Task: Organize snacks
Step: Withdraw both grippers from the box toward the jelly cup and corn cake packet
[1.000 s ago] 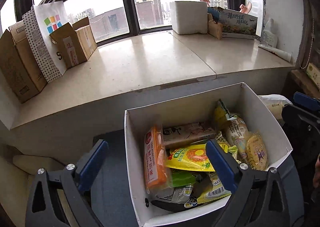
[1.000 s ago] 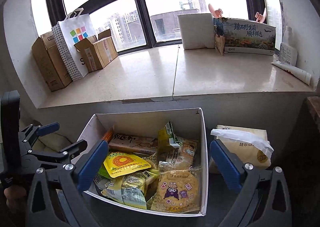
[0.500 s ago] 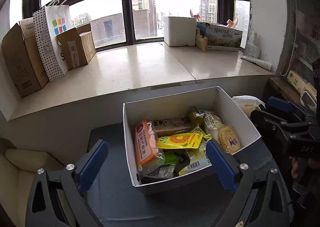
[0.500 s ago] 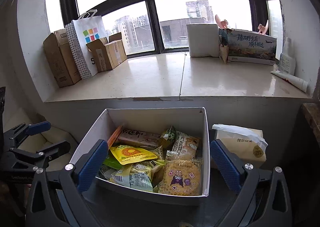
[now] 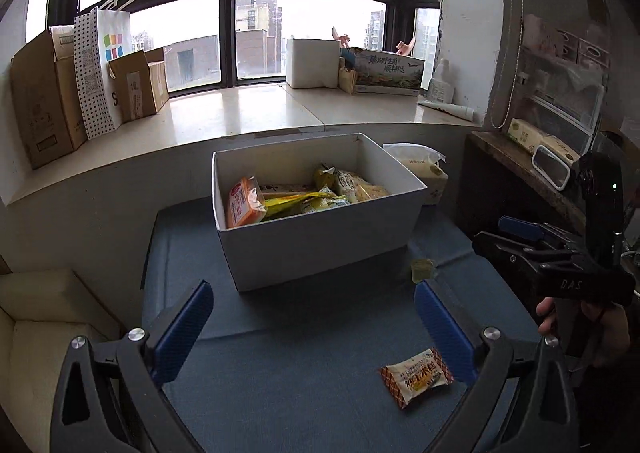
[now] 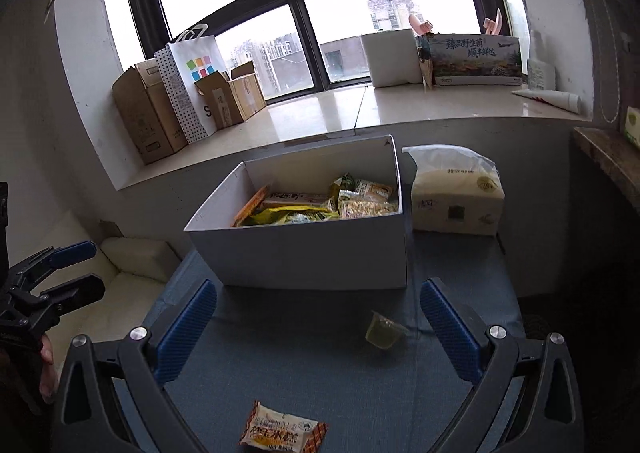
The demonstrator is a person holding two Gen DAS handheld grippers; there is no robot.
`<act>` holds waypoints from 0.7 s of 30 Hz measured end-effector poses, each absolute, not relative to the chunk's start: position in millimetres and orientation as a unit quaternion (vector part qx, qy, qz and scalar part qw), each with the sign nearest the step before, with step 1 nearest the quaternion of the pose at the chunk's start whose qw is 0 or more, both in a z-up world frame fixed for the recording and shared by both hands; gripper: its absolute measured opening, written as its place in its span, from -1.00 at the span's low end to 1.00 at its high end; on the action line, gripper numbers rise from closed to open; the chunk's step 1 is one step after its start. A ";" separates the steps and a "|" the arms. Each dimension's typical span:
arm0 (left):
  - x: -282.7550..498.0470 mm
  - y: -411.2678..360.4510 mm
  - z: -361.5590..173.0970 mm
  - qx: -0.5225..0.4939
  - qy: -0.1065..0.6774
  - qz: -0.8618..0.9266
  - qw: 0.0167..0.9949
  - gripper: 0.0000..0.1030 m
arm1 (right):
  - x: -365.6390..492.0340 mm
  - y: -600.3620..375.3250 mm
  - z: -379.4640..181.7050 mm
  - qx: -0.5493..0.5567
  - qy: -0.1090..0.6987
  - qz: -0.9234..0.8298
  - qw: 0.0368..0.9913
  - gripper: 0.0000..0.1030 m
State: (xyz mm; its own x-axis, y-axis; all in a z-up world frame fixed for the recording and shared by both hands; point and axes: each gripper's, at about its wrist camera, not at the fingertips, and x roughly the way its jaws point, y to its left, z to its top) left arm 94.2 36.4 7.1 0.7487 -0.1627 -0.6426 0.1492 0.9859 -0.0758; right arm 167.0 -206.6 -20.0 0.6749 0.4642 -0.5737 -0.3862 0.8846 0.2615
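A white box (image 5: 320, 241) full of snack packets stands on a blue cloth surface (image 5: 300, 373); it also shows in the right wrist view (image 6: 312, 253). An orange-and-white snack packet (image 5: 416, 375) lies loose on the cloth near me, seen too in the right wrist view (image 6: 284, 433). A small clear jelly cup (image 5: 422, 269) sits in front of the box's right corner, seen too in the right wrist view (image 6: 384, 331). My left gripper (image 5: 312, 317) is open and empty, short of the box. My right gripper (image 6: 318, 313) is open and empty, just behind the cup.
A tissue pack (image 6: 456, 193) sits right of the box. A wide stone windowsill (image 5: 240, 117) behind holds cardboard boxes (image 5: 40, 101), a paper bag (image 5: 104, 69) and a white box (image 5: 312, 63). A wooden shelf (image 5: 520, 169) stands at right. A cream cushion (image 5: 40, 313) lies at left.
Both grippers have pulled back and up from the box. The loose packet and the jelly cup on the cloth have come into view.
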 end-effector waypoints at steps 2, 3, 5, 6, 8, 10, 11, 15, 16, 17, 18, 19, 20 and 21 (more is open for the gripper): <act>81.9 33.8 -7.2 -0.027 0.357 -0.086 0.930 1.00 | 155.3 -211.6 -41.2 0.064 0.344 0.228 0.909 1.00; 77.3 33.4 -13.6 -0.031 0.362 -0.077 0.928 1.00 | 151.5 -214.1 -52.1 0.067 0.354 0.224 0.906 1.00; 69.6 34.7 -25.6 -0.042 0.371 -0.061 0.926 1.00 | 147.8 -217.8 -72.1 0.078 0.375 0.219 0.897 1.00; 66.6 36.2 -30.8 -0.050 0.377 -0.063 0.923 1.00 | 147.2 -220.0 -80.5 0.085 0.382 0.214 0.895 1.00; 60.9 39.5 -39.7 -0.064 0.386 -0.061 0.918 1.00 | 147.9 -224.2 -92.1 0.086 0.390 0.200 0.895 1.00; 55.8 41.2 -45.9 -0.065 0.390 -0.053 0.917 0.99 | 152.3 -224.7 -98.6 0.071 0.395 0.183 0.897 1.00; 53.8 41.9 -47.9 -0.066 0.391 -0.050 0.917 1.00 | 155.7 -224.2 -100.0 0.060 0.397 0.176 0.899 1.00; 50.0 43.8 -52.4 -0.073 0.392 -0.046 0.916 1.00 | 177.6 -220.9 -110.1 0.030 0.408 0.161 0.898 1.00; 49.3 43.9 -53.7 -0.075 0.393 -0.043 0.916 1.00 | 184.6 -219.8 -113.3 0.025 0.414 0.158 0.896 1.00; 49.0 43.6 -55.5 -0.078 0.394 -0.044 0.915 1.00 | 191.9 -218.3 -116.8 0.021 0.417 0.157 0.895 1.00; 48.8 42.8 -57.6 -0.079 0.397 -0.046 0.913 1.00 | 199.1 -216.5 -120.7 0.016 0.422 0.157 0.893 1.00; 48.8 41.7 -60.1 -0.077 0.401 -0.047 0.912 1.00 | 205.8 -214.8 -124.0 0.012 0.428 0.155 0.891 1.00; 48.6 40.9 -62.6 -0.076 0.403 -0.047 0.911 1.00 | 211.8 -213.3 -127.0 0.009 0.430 0.153 0.890 1.00; 48.5 40.4 -64.7 -0.077 0.405 -0.048 0.910 1.00 | 217.4 -212.2 -129.7 0.008 0.432 0.151 0.889 1.00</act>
State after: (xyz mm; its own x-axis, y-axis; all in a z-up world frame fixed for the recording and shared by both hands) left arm 48.5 40.4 -64.7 0.6674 -0.1491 -0.7296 0.0246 0.9836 -0.1785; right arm 217.4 -212.2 -129.7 0.5807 0.2757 -0.7660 -0.2627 0.9540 0.1443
